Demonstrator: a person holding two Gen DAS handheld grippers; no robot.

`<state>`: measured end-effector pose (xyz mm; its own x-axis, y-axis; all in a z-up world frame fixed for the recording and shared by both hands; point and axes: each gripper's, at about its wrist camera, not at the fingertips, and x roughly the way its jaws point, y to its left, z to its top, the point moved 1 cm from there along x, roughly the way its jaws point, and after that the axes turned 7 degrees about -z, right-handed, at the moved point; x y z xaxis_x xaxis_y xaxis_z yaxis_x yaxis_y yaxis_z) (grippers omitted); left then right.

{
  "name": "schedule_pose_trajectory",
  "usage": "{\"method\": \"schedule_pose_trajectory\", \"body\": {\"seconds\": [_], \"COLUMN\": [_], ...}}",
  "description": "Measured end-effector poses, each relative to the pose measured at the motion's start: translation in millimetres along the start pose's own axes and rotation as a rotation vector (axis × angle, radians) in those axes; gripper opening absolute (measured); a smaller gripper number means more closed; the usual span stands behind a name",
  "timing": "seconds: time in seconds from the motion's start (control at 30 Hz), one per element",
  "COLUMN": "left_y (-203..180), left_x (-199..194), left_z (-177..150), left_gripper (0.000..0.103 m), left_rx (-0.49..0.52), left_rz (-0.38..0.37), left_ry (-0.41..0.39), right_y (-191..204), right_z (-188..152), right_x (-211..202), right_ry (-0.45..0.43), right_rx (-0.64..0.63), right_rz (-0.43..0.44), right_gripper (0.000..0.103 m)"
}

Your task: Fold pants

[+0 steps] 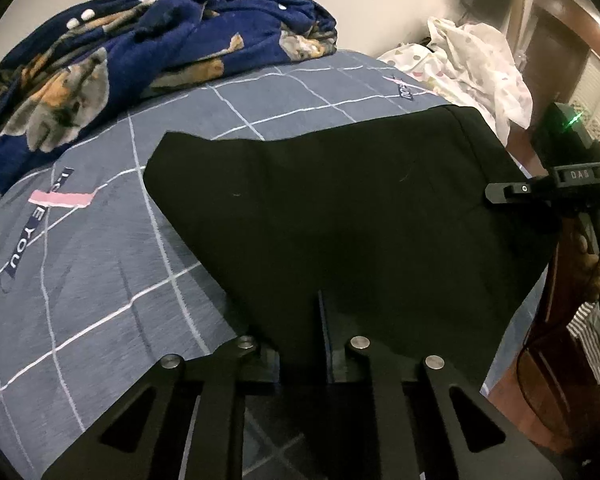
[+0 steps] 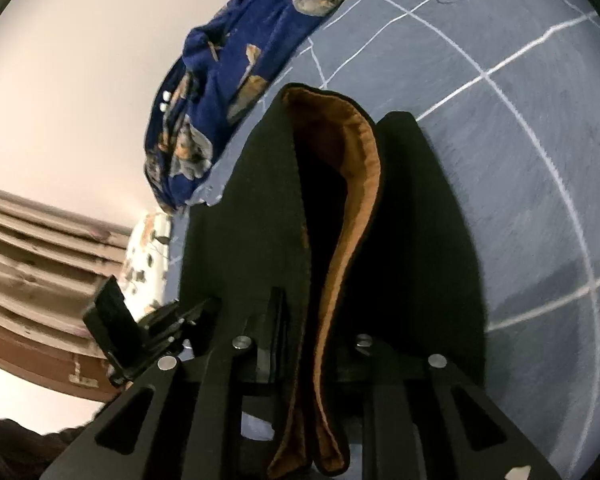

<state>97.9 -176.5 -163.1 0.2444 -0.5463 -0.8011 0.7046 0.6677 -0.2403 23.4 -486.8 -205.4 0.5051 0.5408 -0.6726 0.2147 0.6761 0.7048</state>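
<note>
Grid-lined bedsheet (image 1: 100, 280), matte black pants (image 1: 340, 208), orange-lined

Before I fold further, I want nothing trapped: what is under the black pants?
The black pants lie on the blue-grey checked bedsheet, which shows all around them. Whatever lies directly beneath the fabric is covered.

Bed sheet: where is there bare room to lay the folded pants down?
Free: the grid-patterned sheet between the black pants and the blue dog-print blanket. Crowded: the blanket along the far edge, and the spotted white cloth beside the pants' far corner.
</note>
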Motion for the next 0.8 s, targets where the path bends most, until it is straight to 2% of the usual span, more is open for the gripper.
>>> {"method": "schedule_pose_trajectory", "body": {"seconds": [0.27,0.47,0.57,0.63,0.7,0.8], "left_y": [15,51,75,85,95,100], "left_x": [-38,-81,-98,-97,-91,-86], "left_z": [-12,-34,-52,-63,-74,-81], "left_gripper": [0.013,0.013,0.013,0.014,0.017,0.038], "left_rx": [-0.028,-0.1,-0.144,-0.164,-0.193,-0.202], "left_rz": [0.006,0.041,0.064,0.066,0.049,0.072], "left_ry": [-0.028,-0.041,-0.039,-0.02,0.002,0.016], "right_y": [28,61,67,64,60,60], "right_z": [-14,-32,-42,-49,-54,-56], "right_x": [7,37,58,73,84,85], "right_ry": [-0.002,0.043,0.079,0.108,0.13,0.146], "right_rx": [0.036,0.053,0.056,0.067,0.055,0.049], "right_rz": [0.116,0.232,0.242,0.225,0.182,0.199], "right_gripper": [0.017,0.017,0.017,0.017,0.017,0.017]}}
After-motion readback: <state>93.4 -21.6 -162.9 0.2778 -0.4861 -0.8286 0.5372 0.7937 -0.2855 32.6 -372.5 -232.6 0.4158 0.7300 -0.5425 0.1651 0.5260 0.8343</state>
